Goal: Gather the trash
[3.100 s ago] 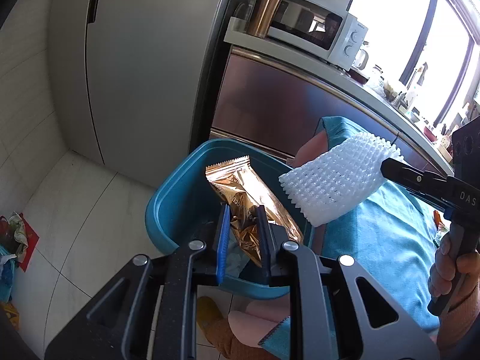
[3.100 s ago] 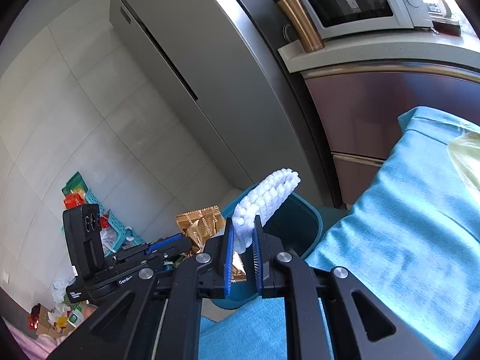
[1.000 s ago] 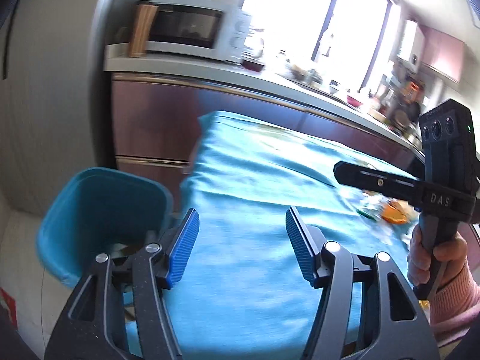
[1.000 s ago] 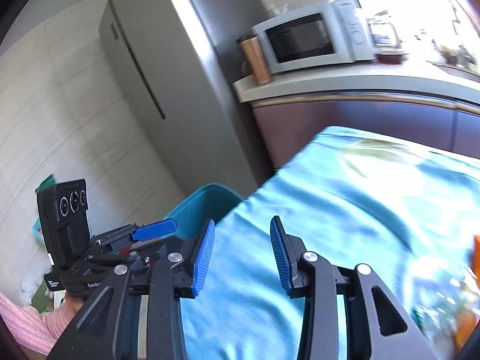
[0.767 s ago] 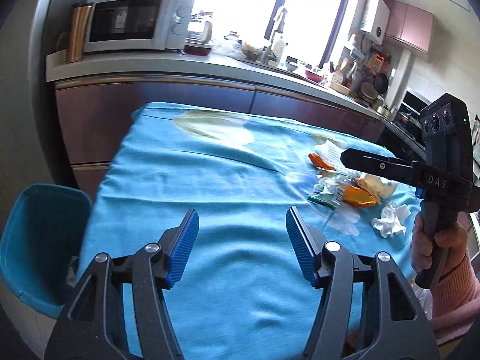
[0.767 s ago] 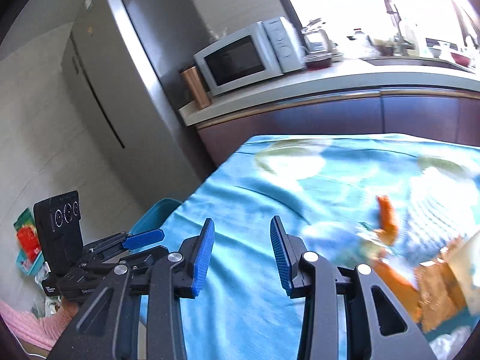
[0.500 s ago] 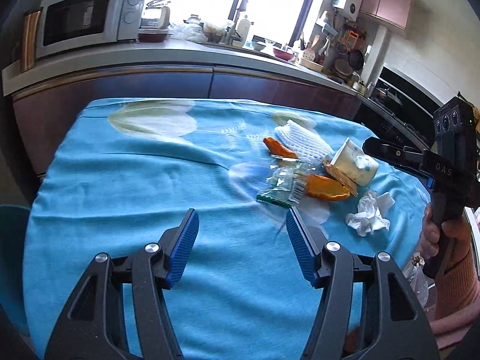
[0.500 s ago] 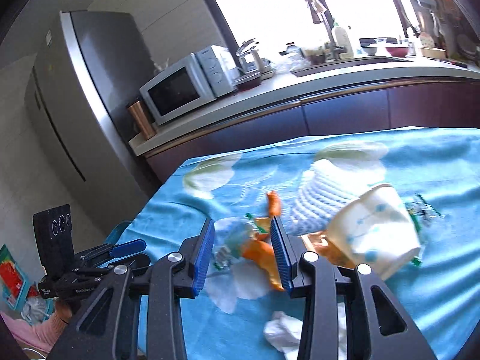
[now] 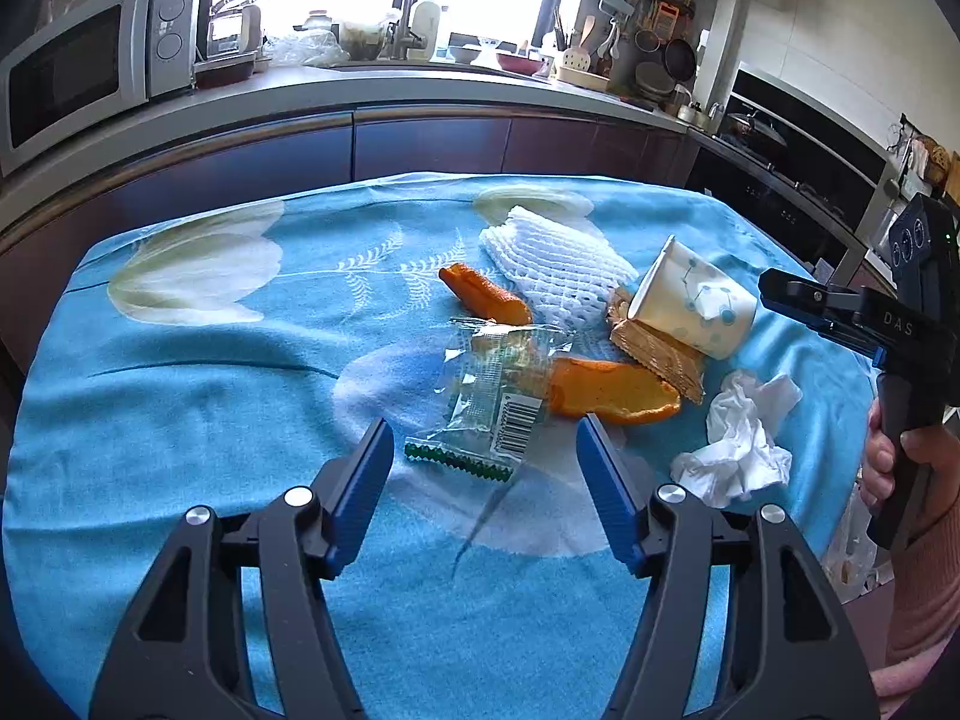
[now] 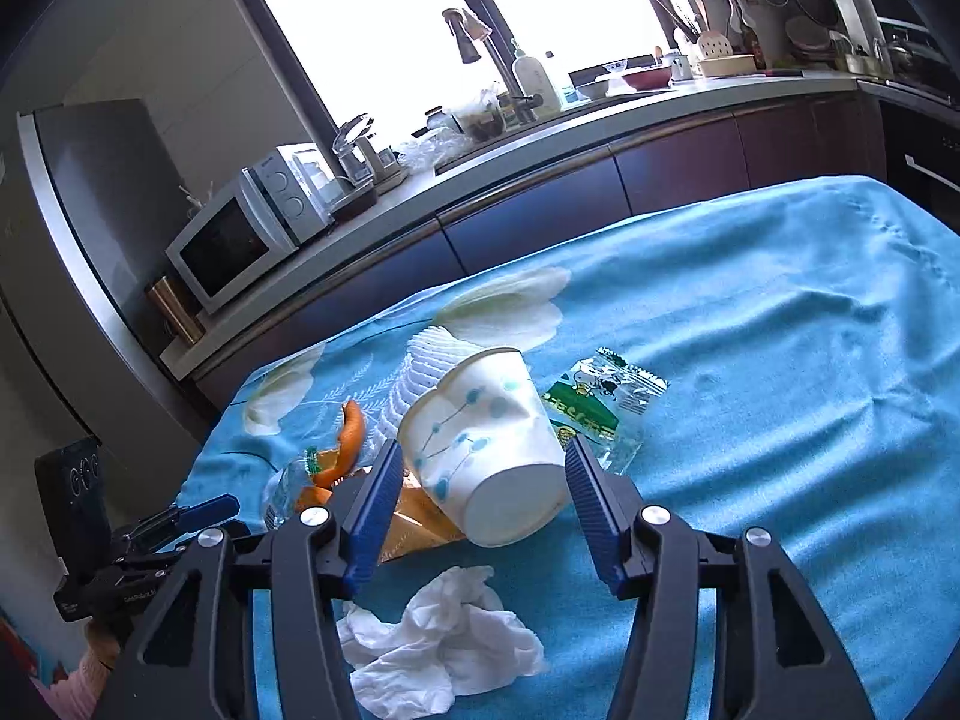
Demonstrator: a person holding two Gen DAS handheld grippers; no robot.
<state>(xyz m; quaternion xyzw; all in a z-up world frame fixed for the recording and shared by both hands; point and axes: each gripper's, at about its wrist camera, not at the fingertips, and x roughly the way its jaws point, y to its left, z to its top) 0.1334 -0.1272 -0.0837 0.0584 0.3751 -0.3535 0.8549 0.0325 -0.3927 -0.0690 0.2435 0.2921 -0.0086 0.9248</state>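
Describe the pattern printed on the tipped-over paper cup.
The paper cup is white with pale blue dots on thin stems; the right wrist view shows it best.

Both grippers, left gripper (image 9: 485,468) and right gripper (image 10: 477,498), have black frames, silver screws and ribbed blue pads (image 9: 360,489); a pink knitted sleeve (image 9: 924,588) covers the wrist.

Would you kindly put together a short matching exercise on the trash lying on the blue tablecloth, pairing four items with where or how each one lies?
Things:
1. paper cup
2. crumpled tissue
3. clear wrapper with barcode
4. white foam net

Places or states:
A. flat on the cloth, just ahead of the open left gripper
B. at the far side of the pile, behind the cup
C. lying on its side between the open jaws of the right gripper, base toward the camera
D. nearest the table's front edge, in front of the cup

Pairs: 1-C, 2-D, 3-A, 4-B
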